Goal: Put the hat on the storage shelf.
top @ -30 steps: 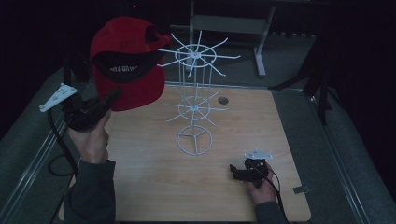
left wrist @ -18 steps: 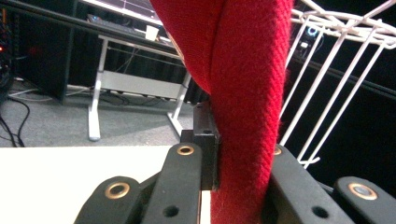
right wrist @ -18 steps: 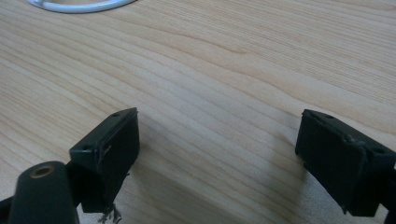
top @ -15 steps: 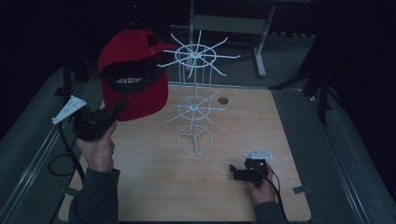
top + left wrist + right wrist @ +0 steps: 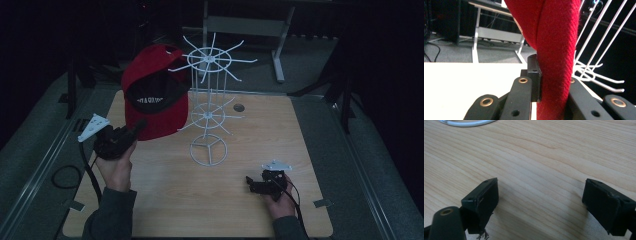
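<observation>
A red cap (image 5: 155,92) with a black inside hangs in the air at the left of the white wire rack (image 5: 209,105), its open side facing me. My left gripper (image 5: 136,127) is shut on the cap's brim; in the left gripper view the red cloth (image 5: 554,57) is pinched between the black jaws. The cap's crown sits close to the rack's top ring of hooks (image 5: 210,60); whether they touch I cannot tell. My right gripper (image 5: 251,184) rests low over the wooden table (image 5: 260,130) at the front right, open, with bare wood between its fingertips (image 5: 486,195).
The rack stands mid-table on a round wire base (image 5: 208,150) whose edge shows in the right gripper view (image 5: 466,123). A small round hole (image 5: 239,107) lies behind it. Grey padded borders ring the table. A metal desk frame (image 5: 250,25) stands beyond the far edge.
My left hand has come down and moved right with the cap, bringing it closer to the rack's top ring. The right gripper has stayed where it was.
</observation>
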A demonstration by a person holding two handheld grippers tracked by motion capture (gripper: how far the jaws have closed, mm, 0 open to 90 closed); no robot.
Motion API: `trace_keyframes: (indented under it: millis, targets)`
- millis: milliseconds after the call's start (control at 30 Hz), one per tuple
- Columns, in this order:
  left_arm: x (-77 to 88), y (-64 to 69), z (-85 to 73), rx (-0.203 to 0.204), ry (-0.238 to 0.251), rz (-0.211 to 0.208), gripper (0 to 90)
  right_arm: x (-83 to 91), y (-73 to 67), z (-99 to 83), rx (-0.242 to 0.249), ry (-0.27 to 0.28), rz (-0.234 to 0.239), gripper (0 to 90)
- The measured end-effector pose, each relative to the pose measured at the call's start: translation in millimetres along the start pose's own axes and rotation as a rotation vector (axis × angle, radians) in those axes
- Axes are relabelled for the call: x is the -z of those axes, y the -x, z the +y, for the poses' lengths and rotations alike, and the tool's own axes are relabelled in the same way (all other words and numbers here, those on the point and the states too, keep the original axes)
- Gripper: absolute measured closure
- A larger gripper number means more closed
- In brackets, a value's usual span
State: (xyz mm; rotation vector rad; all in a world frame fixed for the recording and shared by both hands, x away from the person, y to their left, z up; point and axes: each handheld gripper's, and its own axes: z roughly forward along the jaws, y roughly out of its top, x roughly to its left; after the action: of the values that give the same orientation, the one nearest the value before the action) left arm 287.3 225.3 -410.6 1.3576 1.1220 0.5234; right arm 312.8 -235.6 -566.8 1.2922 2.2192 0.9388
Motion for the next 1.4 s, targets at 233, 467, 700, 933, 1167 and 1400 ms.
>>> trace_keyframes:
  millis: [233,467,700,933,1167,1400]
  targets:
    - [-3.8,-3.2,-12.5,0.011,-0.033,0.004,83.5,-0.1,0.1,-0.1,0.002,0.001,0.000,13.4]
    - [-3.8,-5.9,-11.3,0.022,-0.030,-0.011,68.1,-0.1,0.0,-0.1,0.000,0.002,0.000,13.4]
    - [-5.1,-5.6,-8.3,0.004,-0.058,0.024,50.2,-0.1,0.0,-0.1,0.000,0.002,-0.001,13.5]
    - [-7.5,-8.9,-13.3,0.009,-0.084,0.063,38.2,-0.2,-0.1,-0.1,0.000,0.003,-0.001,13.5]
    - [-5.1,-10.9,-15.9,0.000,-0.088,0.096,30.2,-0.1,-0.2,-0.1,-0.001,0.002,-0.001,13.5]
    - [-3.2,-12.0,-16.7,-0.005,-0.092,0.089,29.0,-0.1,-0.3,-0.2,-0.002,0.002,-0.001,13.5]
